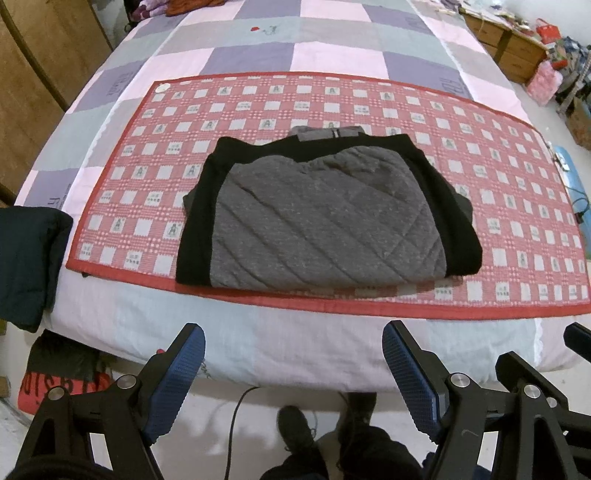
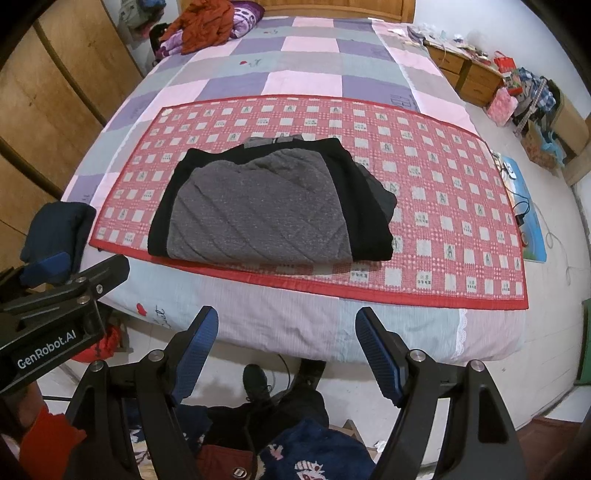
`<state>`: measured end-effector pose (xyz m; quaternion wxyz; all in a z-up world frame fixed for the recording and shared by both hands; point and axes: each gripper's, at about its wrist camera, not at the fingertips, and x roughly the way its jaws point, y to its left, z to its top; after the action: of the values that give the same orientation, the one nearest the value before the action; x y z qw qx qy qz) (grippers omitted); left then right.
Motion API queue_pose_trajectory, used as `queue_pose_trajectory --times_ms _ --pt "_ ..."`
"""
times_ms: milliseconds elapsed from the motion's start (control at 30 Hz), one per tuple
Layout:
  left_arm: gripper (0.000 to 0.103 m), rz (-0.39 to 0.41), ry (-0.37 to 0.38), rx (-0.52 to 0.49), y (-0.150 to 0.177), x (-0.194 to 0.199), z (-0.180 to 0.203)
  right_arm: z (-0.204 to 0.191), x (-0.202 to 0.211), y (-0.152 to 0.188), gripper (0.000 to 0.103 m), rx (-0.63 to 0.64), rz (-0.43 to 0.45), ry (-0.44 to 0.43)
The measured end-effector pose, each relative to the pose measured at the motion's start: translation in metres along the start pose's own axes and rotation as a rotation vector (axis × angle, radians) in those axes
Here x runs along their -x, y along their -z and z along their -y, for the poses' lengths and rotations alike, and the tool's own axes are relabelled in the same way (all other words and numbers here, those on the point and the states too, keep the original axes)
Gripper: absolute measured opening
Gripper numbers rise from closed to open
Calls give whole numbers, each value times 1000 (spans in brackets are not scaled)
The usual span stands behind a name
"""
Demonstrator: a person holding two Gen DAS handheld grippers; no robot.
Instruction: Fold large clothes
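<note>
Your left gripper (image 1: pixel 293 338) hangs off the near edge of the bed (image 1: pixel 258 332), jaws spread wide, blue ribbed pads (image 1: pixel 184 365) holding nothing. Your right gripper (image 2: pixel 286 321) sits the same way: jaws apart, empty, clear of the bedding. In the right wrist view your left gripper (image 2: pixel 55 291) shows at the left margin, beside the bed's near left corner.

The grey quilted jacket with black side panels (image 1: pixel 325 221) lies folded into a compact block on the red-and-white checked mat (image 1: pixel 498 206), close to the mat's near edge and a little left of its middle. A grey collar (image 1: pixel 328 133) shows at the far side of the fold. The same jacket (image 2: pixel 266 210) in the right wrist view shows a dark layer sticking out along its right side.

The mat lies across the near part of the pink, grey and purple patchwork bedspread (image 2: pixel 306 66). A dark navy padded garment (image 1: pixel 29 258) hangs over the bed's near left corner. Rust-orange crumpled clothing (image 2: pixel 207 22) sits at the far left corner by the headboard. Wooden drawer units (image 2: pixel 465 74) stand along the right side.
</note>
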<state>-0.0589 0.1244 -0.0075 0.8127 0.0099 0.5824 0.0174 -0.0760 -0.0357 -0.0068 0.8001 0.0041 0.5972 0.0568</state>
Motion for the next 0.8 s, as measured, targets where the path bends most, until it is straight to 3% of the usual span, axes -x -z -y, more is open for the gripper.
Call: queue_pose_trajectory --times_ms 800 --pt "87 -2 -1 -1 3 1 5 6 0 1 80 -3 -3 -8"
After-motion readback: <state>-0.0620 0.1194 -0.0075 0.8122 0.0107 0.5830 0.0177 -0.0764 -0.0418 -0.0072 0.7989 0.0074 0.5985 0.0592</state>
